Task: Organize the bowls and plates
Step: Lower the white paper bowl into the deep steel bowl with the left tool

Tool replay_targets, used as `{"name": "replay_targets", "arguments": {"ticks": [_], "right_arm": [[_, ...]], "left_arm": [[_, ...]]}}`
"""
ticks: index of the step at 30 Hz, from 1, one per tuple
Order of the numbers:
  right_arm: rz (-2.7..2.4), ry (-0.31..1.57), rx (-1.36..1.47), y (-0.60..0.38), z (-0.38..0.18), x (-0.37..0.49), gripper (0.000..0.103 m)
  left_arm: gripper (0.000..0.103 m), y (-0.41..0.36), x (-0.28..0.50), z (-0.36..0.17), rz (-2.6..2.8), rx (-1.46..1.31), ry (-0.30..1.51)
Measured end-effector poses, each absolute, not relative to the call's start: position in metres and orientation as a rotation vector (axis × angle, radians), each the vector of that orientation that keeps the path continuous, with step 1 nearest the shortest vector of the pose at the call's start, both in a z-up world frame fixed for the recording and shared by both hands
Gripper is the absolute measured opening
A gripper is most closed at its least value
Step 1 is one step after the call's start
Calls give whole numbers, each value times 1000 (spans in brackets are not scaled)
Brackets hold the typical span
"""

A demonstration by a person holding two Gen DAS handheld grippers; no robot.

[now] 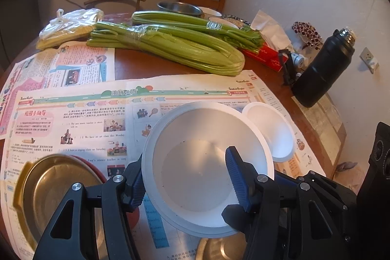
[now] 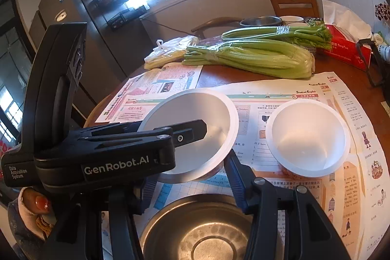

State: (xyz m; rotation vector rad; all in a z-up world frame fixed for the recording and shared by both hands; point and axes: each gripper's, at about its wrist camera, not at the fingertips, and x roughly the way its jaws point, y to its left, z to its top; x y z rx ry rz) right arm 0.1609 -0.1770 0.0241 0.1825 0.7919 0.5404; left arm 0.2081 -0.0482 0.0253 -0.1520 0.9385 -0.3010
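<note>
So the left tongs [image 1: 186,183] are clamped on the near rim of a big white bowl [image 1: 207,162], one finger inside, one outside, and it looks lifted and tilted off the surface [image 1: 151,65]. The right tongs [image 2: 195,182] sit about as narrow as they go with nothing between the pads that I can see; they're hovering over a steel bowl [image 2: 195,230]. A smaller white bowl [image 2: 307,135] sits just right of the big one on the newspaper [image 1: 73,118], and a gold plate [image 1: 56,184] lies to the left. My guess is this is the carry step, so next comes nesting it onto a matching bowl, level, without catching the rim.
</note>
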Motion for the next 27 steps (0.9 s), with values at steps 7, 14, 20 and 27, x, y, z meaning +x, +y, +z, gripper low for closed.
{"name": "replay_targets", "arguments": {"ticks": [7,14,20,27], "right_arm": [[540,775,180,-186,36,142,53],[517,733,176,-201,46,119,53],[498,733,191,-220,44,109,53],[482,732,213,-234,42,96,53]], "left_arm": [[61,-54,191,37,-329,-166,913],[61,-74,177,44,-376,-151,892],[61,-93,172,42,-399,-130,911],[60,-105,162,42,-417,-116,916]]}}
